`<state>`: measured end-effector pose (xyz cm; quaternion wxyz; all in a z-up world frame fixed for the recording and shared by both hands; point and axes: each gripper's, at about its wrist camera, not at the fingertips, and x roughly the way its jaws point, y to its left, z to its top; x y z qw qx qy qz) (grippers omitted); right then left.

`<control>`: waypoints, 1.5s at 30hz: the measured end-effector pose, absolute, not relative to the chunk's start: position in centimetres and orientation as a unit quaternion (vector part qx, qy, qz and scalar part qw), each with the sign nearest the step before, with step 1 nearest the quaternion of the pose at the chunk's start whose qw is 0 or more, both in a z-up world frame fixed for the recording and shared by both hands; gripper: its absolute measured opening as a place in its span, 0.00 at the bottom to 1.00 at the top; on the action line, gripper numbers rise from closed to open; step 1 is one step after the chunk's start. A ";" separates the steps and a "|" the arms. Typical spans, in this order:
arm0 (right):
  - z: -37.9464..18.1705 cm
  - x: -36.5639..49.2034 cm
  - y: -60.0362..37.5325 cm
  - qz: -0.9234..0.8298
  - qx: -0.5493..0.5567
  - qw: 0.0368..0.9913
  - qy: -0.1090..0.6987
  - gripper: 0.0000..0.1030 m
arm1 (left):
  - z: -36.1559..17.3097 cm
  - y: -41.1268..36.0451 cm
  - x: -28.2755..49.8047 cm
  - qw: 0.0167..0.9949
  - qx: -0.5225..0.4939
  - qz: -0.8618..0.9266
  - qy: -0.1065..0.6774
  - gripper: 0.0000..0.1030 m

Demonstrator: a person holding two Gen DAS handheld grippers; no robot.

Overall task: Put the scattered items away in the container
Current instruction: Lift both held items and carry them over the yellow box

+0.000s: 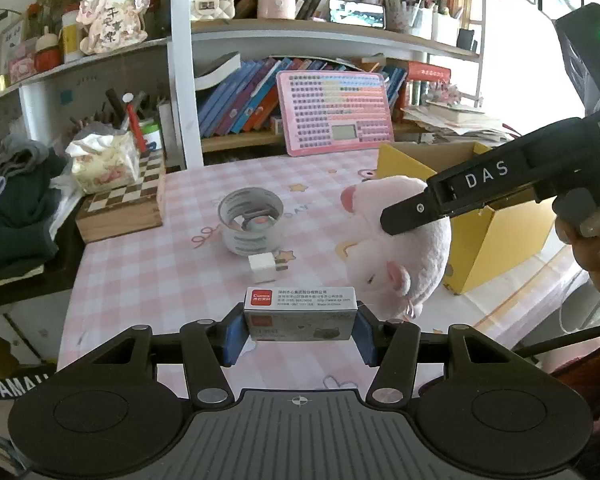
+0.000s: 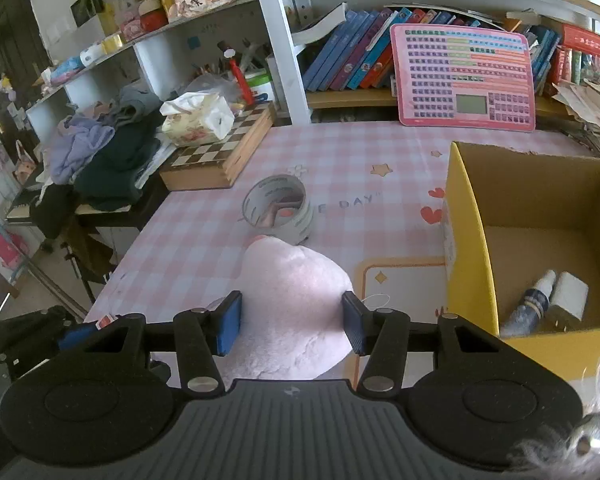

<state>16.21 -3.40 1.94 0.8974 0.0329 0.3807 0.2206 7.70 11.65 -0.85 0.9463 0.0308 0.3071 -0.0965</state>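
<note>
My left gripper (image 1: 300,334) is shut on a small grey Comix box (image 1: 300,314), lifted above the pink checked table. My right gripper (image 2: 291,326) is shut on a pink plush pig (image 2: 296,304); in the left wrist view the pig (image 1: 400,240) hangs from that gripper's black finger (image 1: 420,208), just left of the yellow cardboard box (image 1: 496,236). The yellow box (image 2: 466,240) stands open at the right and holds a small bottle (image 2: 534,300) and a white plug (image 2: 570,294). A roll of tape (image 1: 251,226) and a white charger cube (image 1: 263,267) lie on the table.
A wooden chessboard box (image 2: 220,156) with a tissue pack (image 2: 198,120) sits at the table's left back. A pink keyboard-like board (image 2: 466,76) leans on the bookshelf behind. A heap of clothes (image 2: 104,152) lies on a side stand left of the table.
</note>
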 end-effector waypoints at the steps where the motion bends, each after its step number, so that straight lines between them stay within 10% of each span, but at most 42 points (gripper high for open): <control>1: 2.0 15.9 -3.4 0.221 0.033 0.897 0.381 0.48 | -0.8 11.6 7.5 0.946 0.032 -0.097 0.306 0.52; 45: 2.0 4.5 -13.1 0.087 0.079 0.914 0.388 0.48 | 0.5 4.3 4.1 0.920 0.069 -0.252 0.292 0.52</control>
